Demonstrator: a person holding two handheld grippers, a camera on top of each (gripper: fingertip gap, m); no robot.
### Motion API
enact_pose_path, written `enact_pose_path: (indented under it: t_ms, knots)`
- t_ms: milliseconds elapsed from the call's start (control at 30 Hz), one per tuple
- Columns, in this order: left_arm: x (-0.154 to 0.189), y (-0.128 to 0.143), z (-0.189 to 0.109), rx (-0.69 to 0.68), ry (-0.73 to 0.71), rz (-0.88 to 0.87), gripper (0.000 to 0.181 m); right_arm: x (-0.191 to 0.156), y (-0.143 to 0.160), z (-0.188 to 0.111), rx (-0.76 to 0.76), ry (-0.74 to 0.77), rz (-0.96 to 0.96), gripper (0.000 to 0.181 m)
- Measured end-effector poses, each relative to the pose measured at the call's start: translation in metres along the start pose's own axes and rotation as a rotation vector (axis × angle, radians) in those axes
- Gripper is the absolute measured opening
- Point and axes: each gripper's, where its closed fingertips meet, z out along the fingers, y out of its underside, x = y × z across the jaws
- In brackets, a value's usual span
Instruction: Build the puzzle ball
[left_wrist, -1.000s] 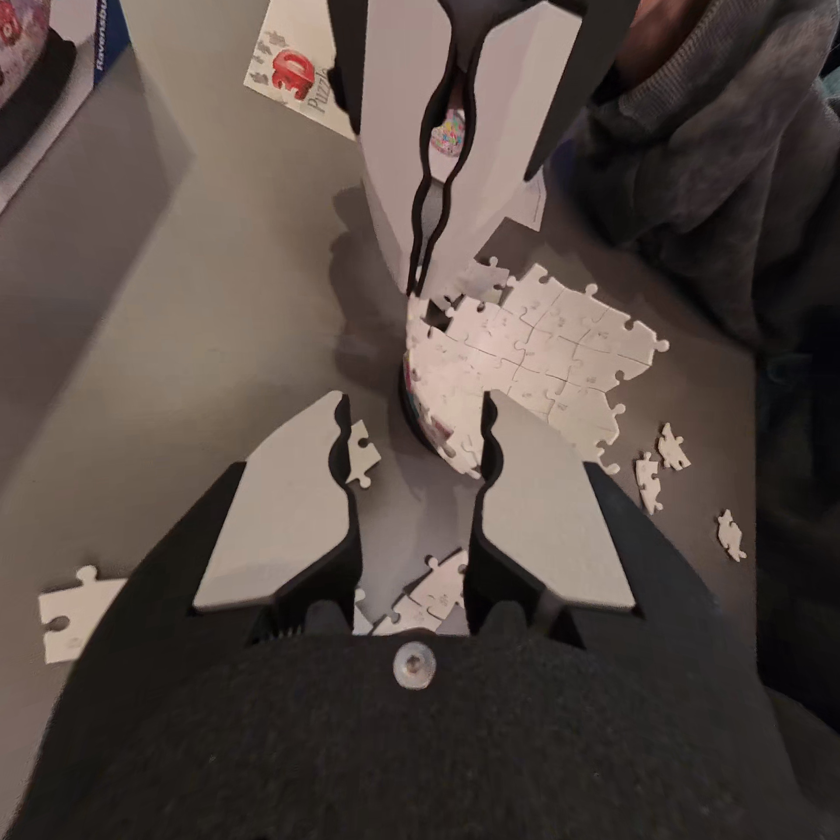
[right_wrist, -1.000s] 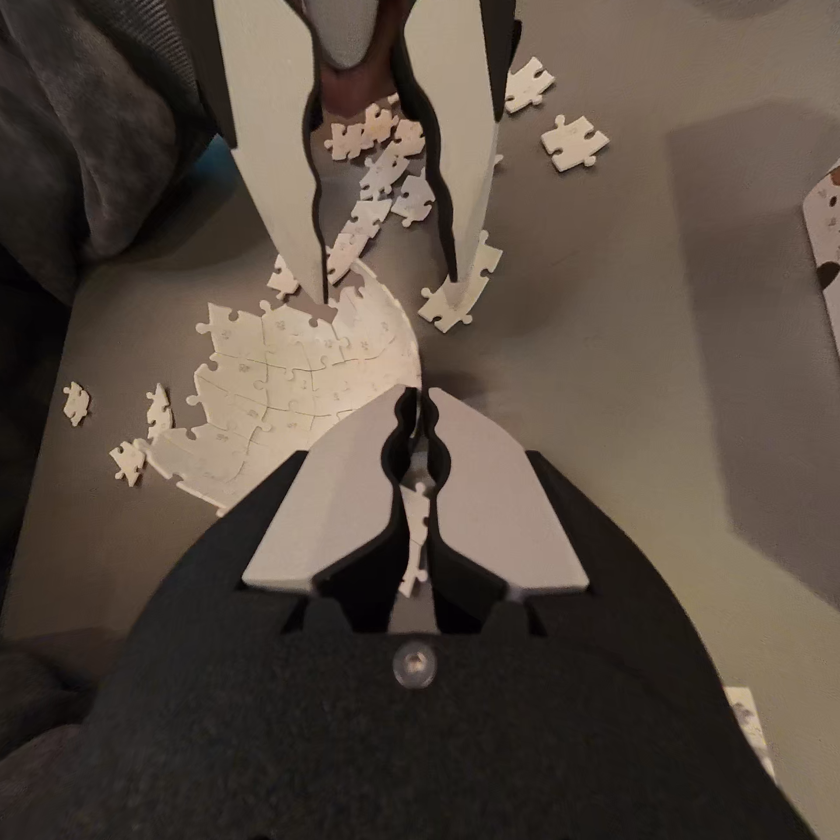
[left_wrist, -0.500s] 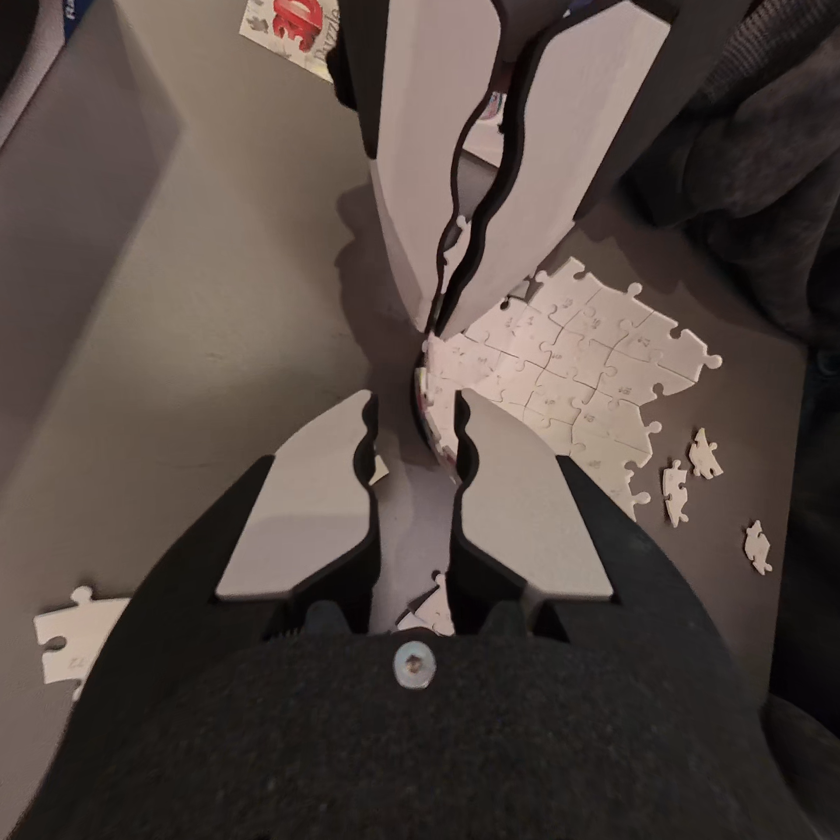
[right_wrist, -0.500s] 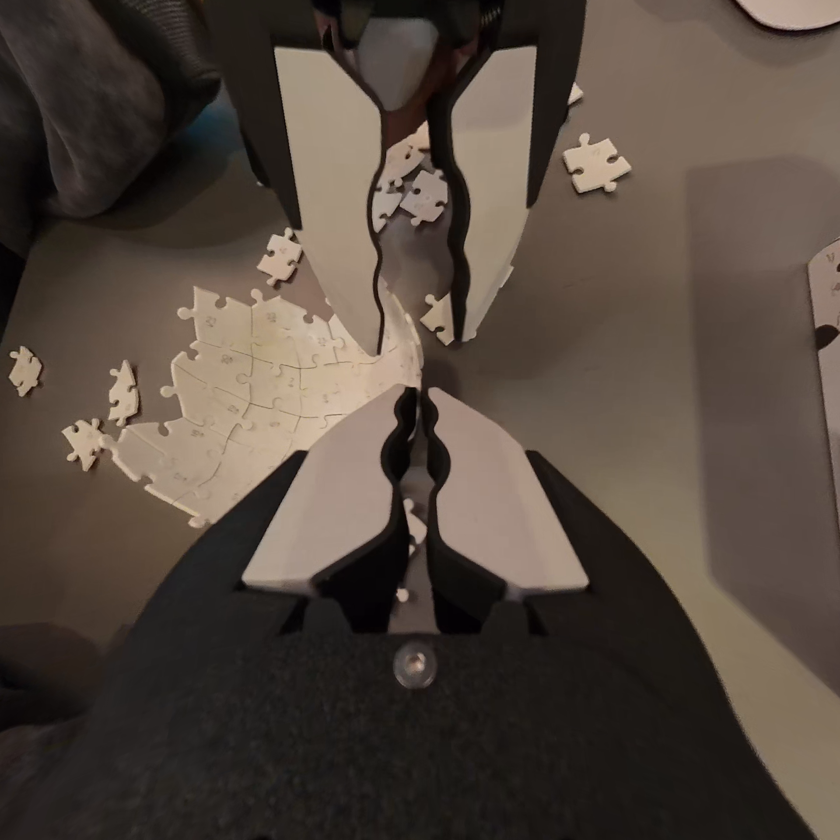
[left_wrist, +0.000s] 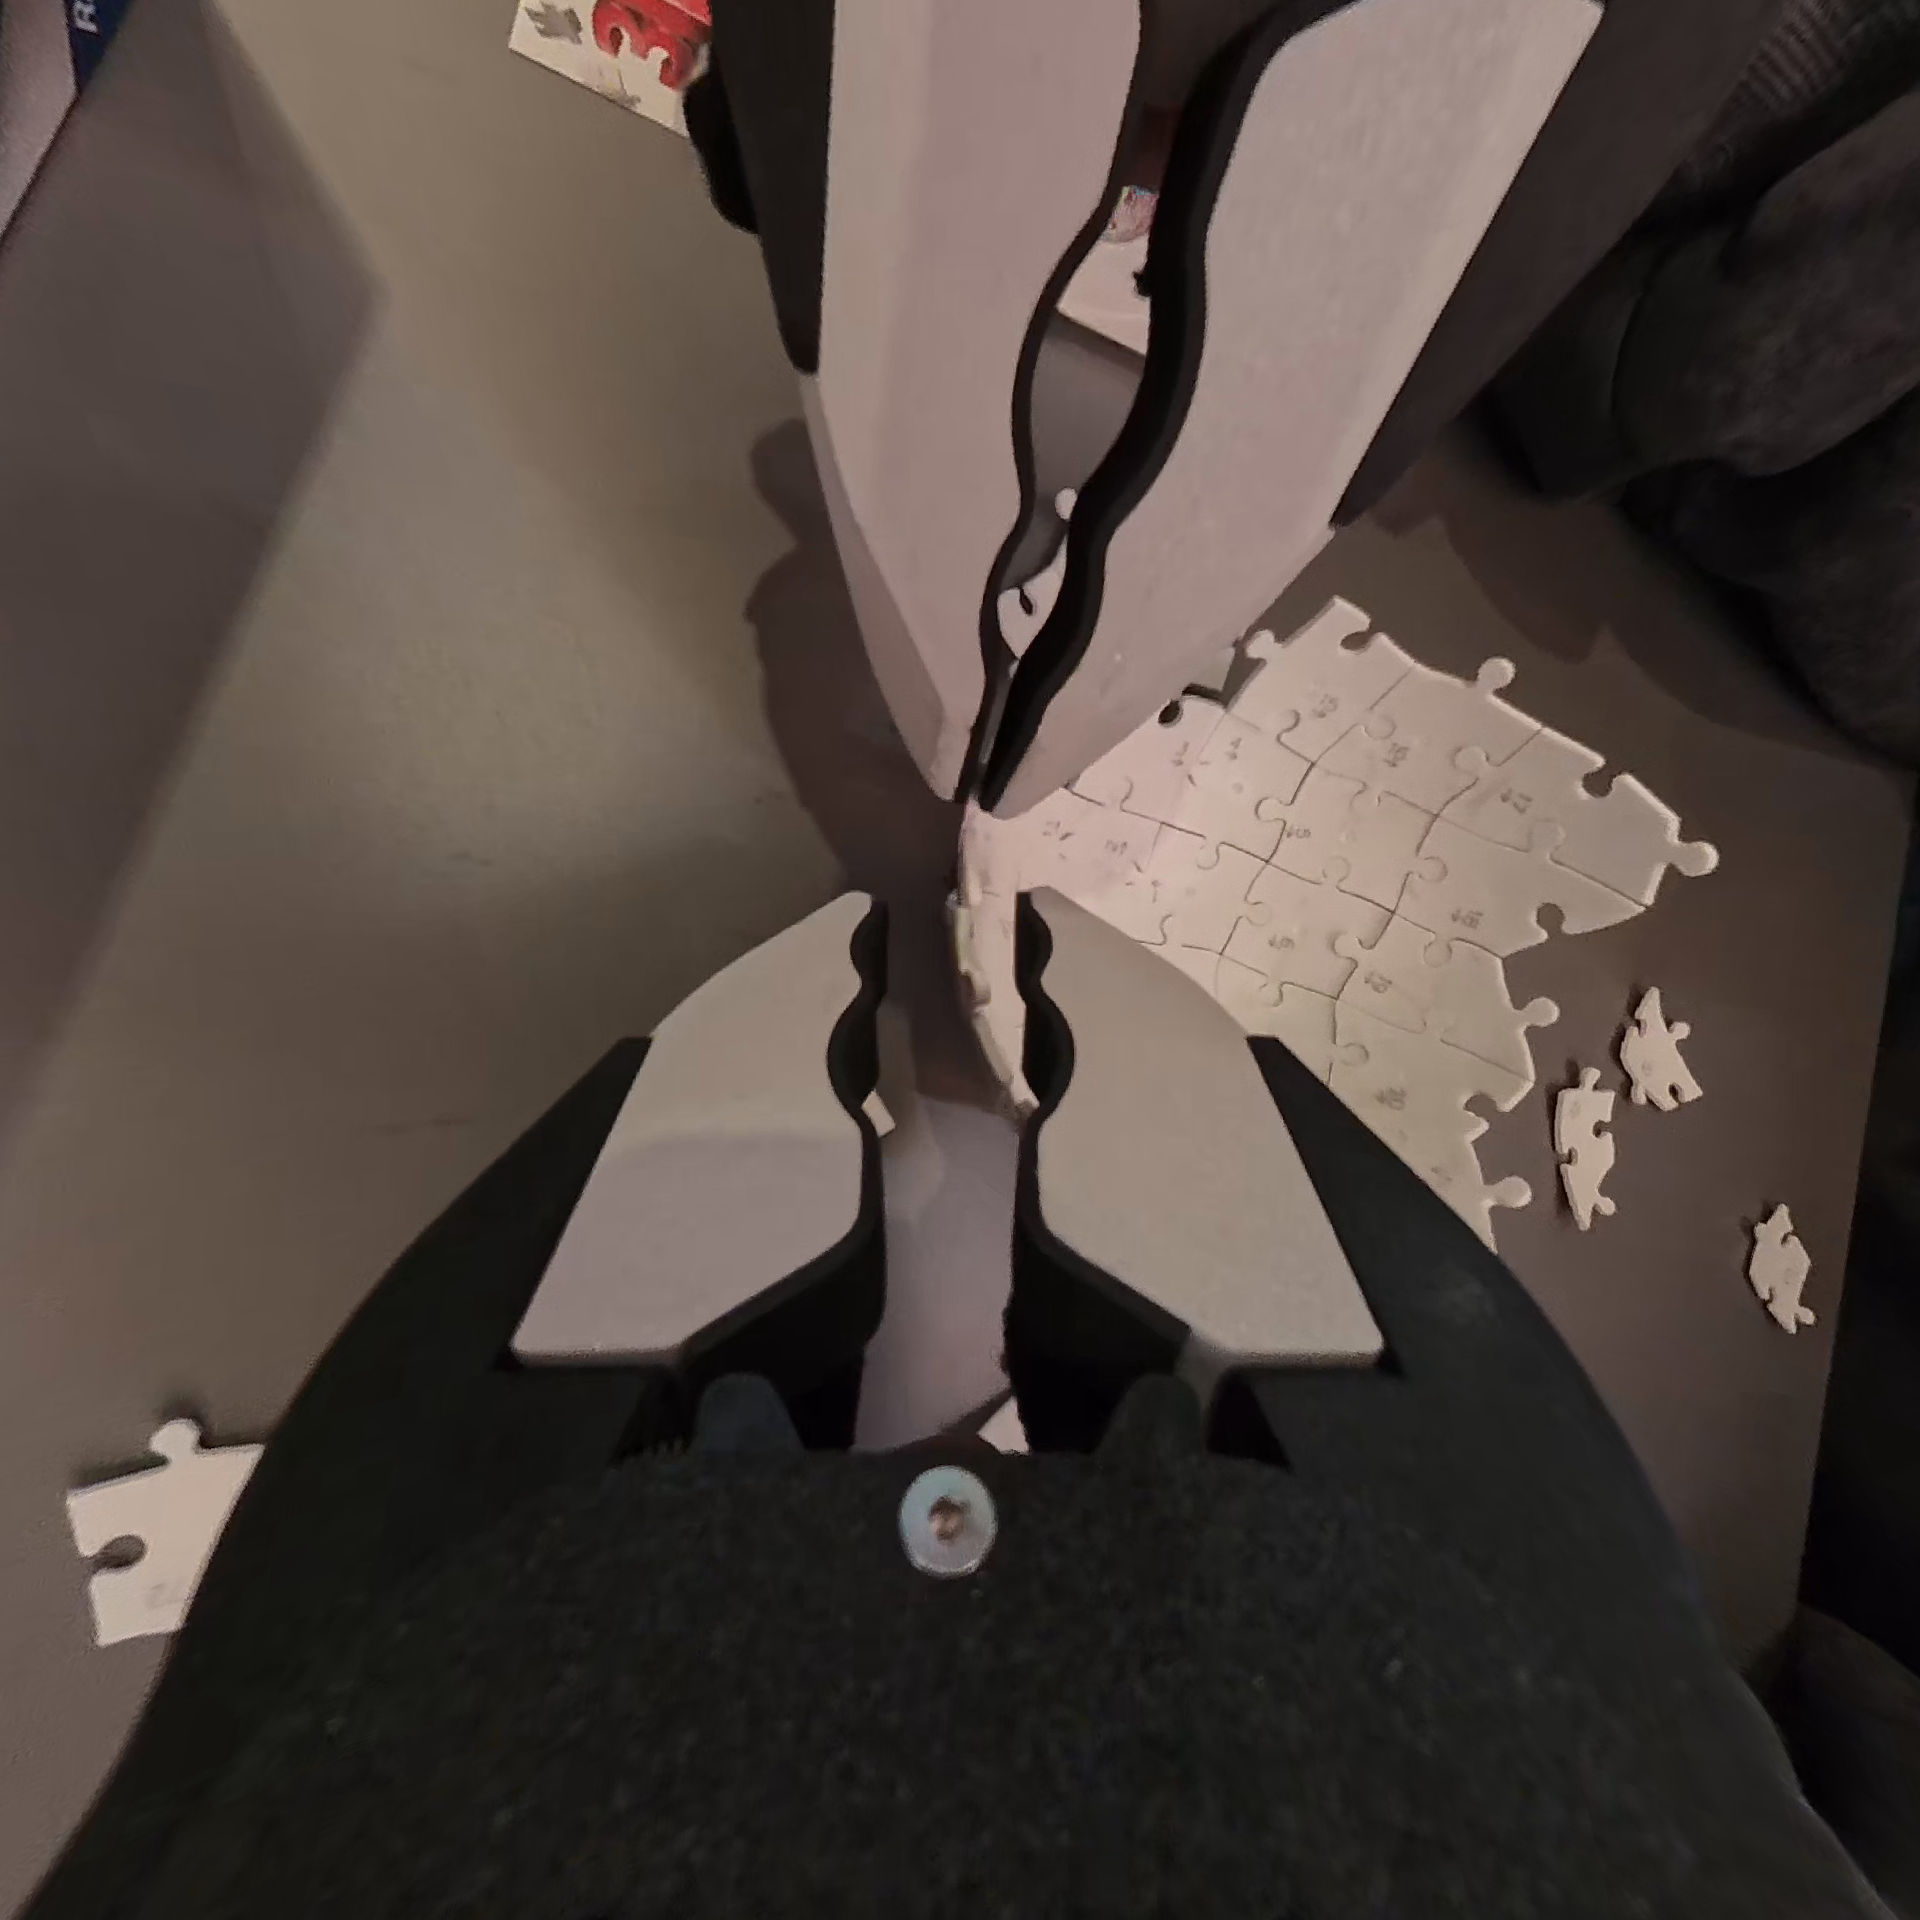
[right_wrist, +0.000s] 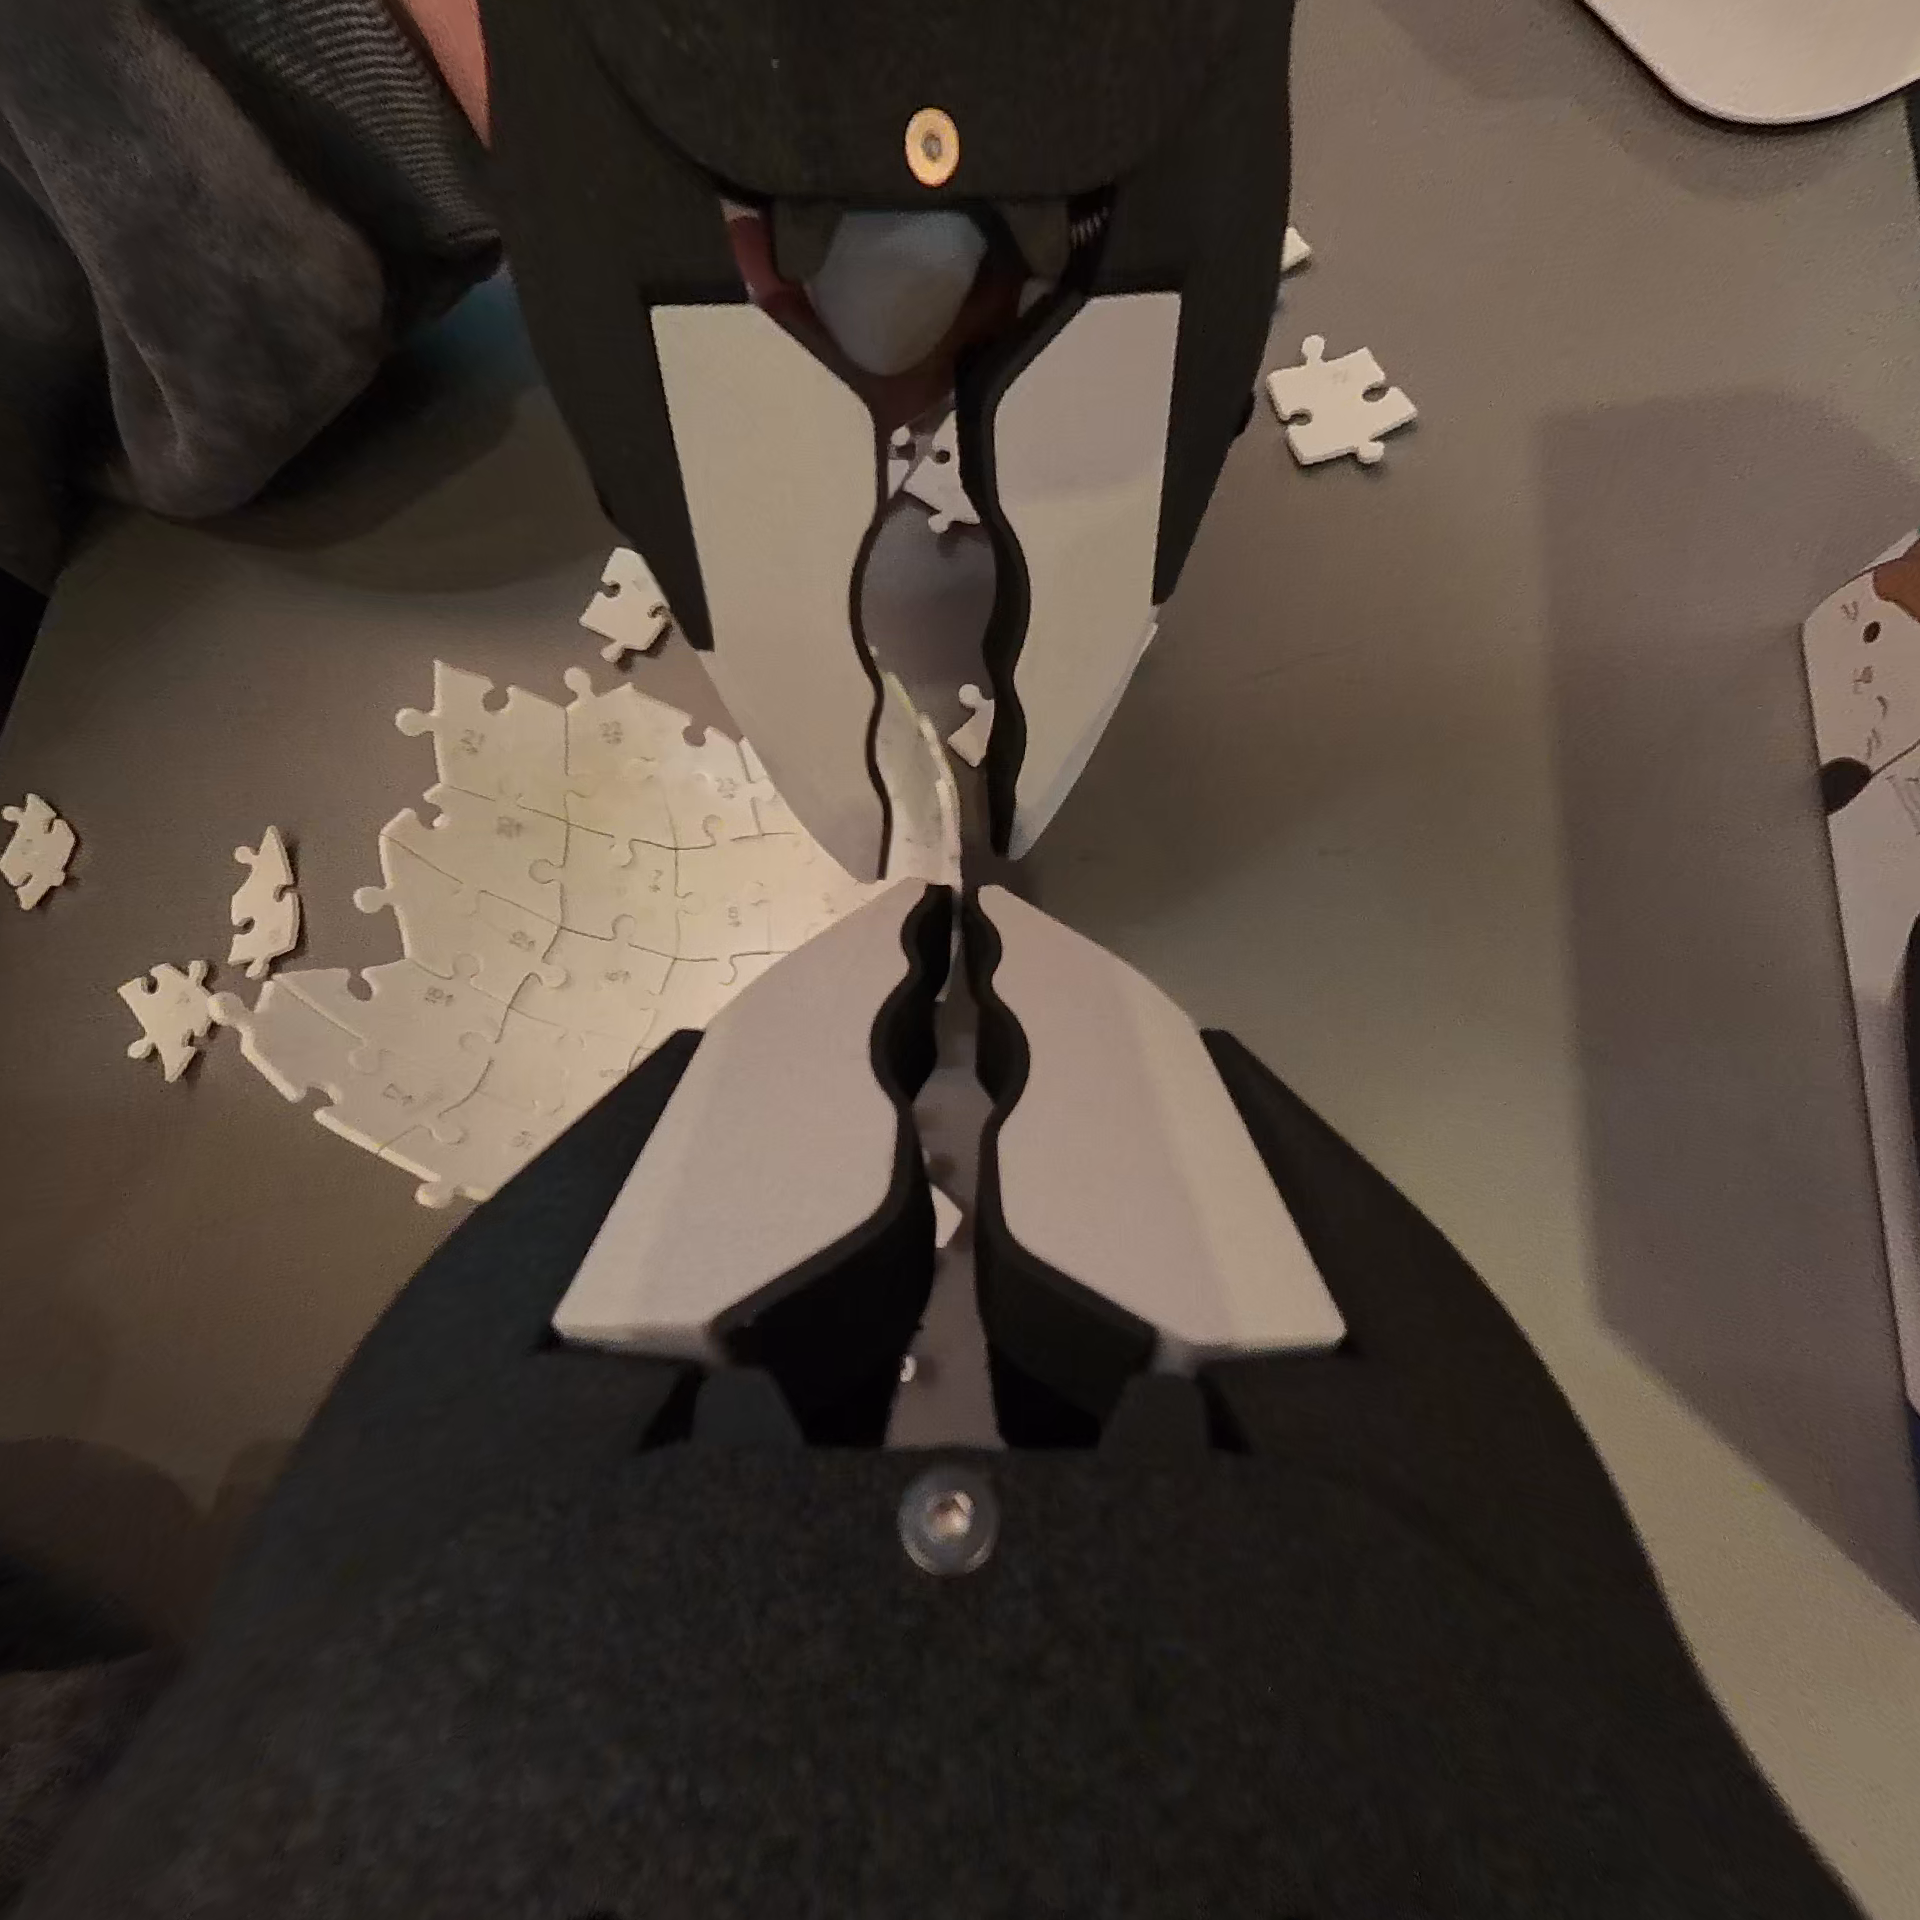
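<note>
The partly built puzzle ball is a curved white shell of joined pieces (left_wrist: 1351, 862), lying inside-up on the grey table; it also shows in the right wrist view (right_wrist: 582, 935). My right gripper (right_wrist: 958, 896) is shut on the shell's raised rim, and in the left wrist view it comes in from above (left_wrist: 971, 800). My left gripper (left_wrist: 953, 909) faces it, with its fingers a narrow gap apart and straddling the same rim. The rim lies against one finger only. In the right wrist view the left gripper (right_wrist: 945, 862) comes in from the top.
Loose white pieces lie beside the shell (left_wrist: 1584, 1143), (left_wrist: 1782, 1283), (left_wrist: 135, 1527), (right_wrist: 1340, 416), (right_wrist: 623, 608), (right_wrist: 265, 904). A printed leaflet (left_wrist: 613, 52) lies at the far side. A grey sleeve (left_wrist: 1766, 416) borders the table. A printed card (right_wrist: 1870, 779) lies to the right. My two grippers' fingertips are within a few centimetres of each other.
My left gripper has moved forward and narrowed its fingers from wide open, so the shell's rim now sits between them. The right gripper has stayed shut on the rim.
</note>
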Motion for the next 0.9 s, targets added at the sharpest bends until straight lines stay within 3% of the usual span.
enact_pose_path:
  t_ms: [733, 900]
  knots:
    - [0.0004, -0.0006, 0.0040, -0.025, 0.012, 0.003, 0.005, 0.0017, 0.0009, 0.0035, 0.004, 0.022, -0.055, 0.002]
    - [0.0001, -0.0001, 0.0038, -0.031, 0.001, 0.008, 0.005, -0.0017, 0.0091, -0.0014, -0.022, -0.019, 0.040, 0.015]
